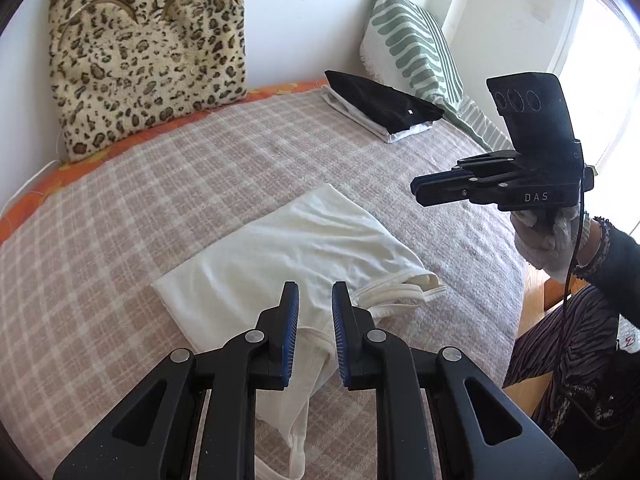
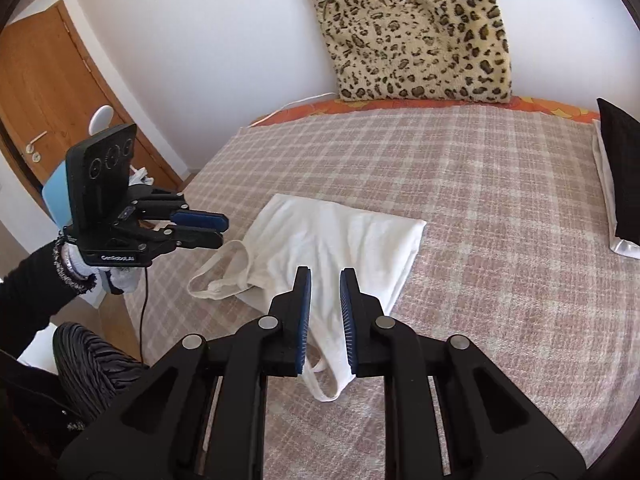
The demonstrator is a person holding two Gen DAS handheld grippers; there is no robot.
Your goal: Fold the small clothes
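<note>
A white tank top lies partly folded on the checked bed cover, with its straps loose at the near side. My left gripper hovers over the strap end, and only a narrow gap shows between its blue pads. Nothing is between them. My right gripper hangs above the garment's near edge, also narrowly apart and empty. A white-gloved hand carries it.
A folded stack of black and white clothes sits at the far right of the bed. A leopard-print cushion and a green-striped pillow lean on the wall. A wooden door and the person's striped knee are at left.
</note>
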